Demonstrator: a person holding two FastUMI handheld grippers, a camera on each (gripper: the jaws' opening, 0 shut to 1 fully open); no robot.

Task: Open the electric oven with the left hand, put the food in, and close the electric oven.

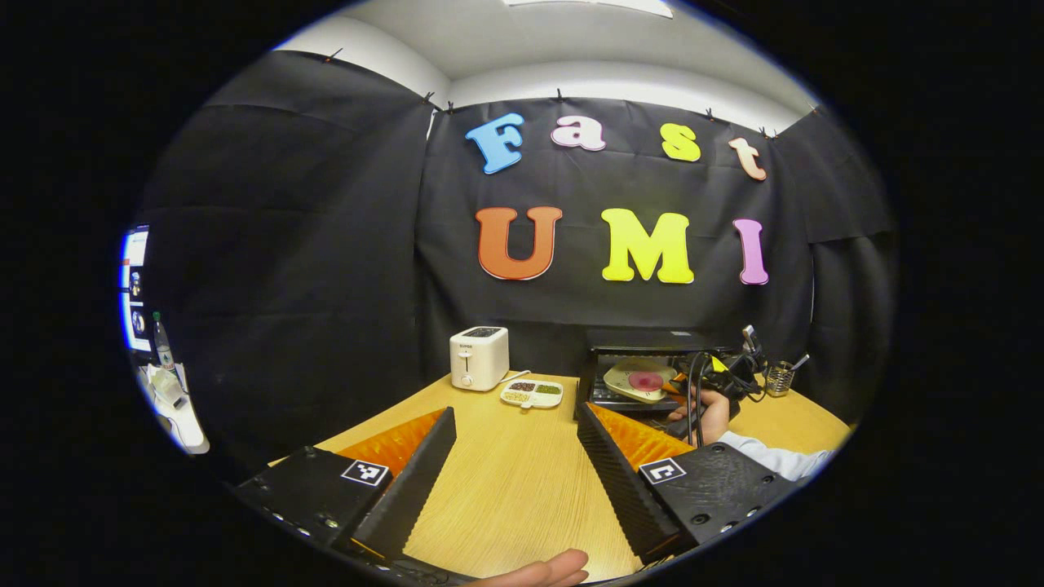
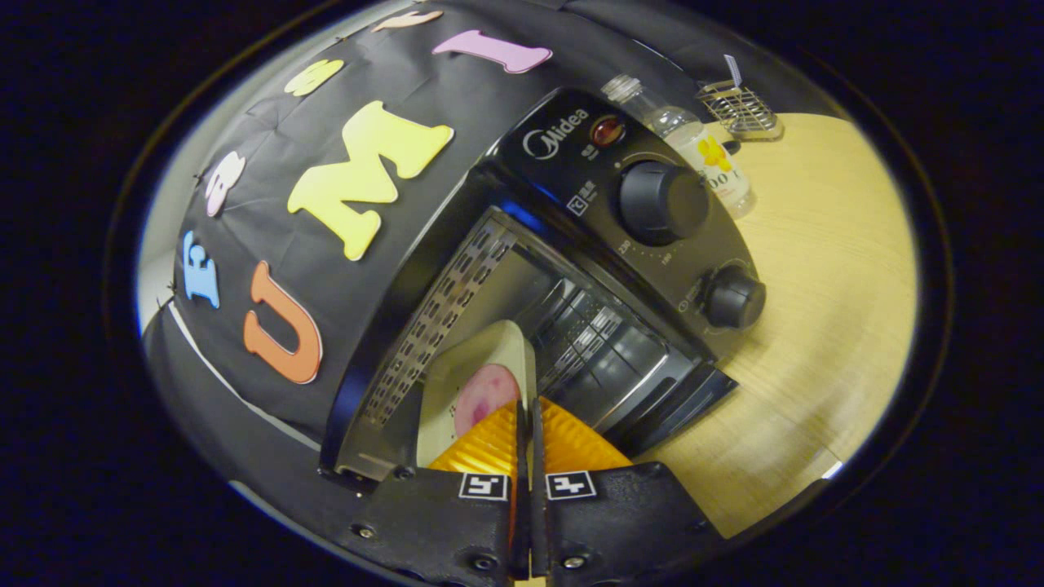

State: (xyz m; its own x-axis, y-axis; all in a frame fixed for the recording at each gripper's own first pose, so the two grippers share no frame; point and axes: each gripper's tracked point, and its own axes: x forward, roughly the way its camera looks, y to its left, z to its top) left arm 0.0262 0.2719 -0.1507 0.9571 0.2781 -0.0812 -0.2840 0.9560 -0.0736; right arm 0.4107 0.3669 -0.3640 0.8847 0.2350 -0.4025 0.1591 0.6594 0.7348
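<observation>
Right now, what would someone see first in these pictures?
The black oven with its door open, and the right gripper pinching a cream plate with pink food into its mouth. Farther left on the wooden table stands a white toaster, beyond the open left gripper.

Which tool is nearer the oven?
Right. The right tool holds the plate in the oven mouth; the left tool hangs back over the table.

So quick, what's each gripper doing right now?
Left gripper: open, holding nothing.
Right gripper: shut on the cream plate with pink food, at the open black oven.
</observation>
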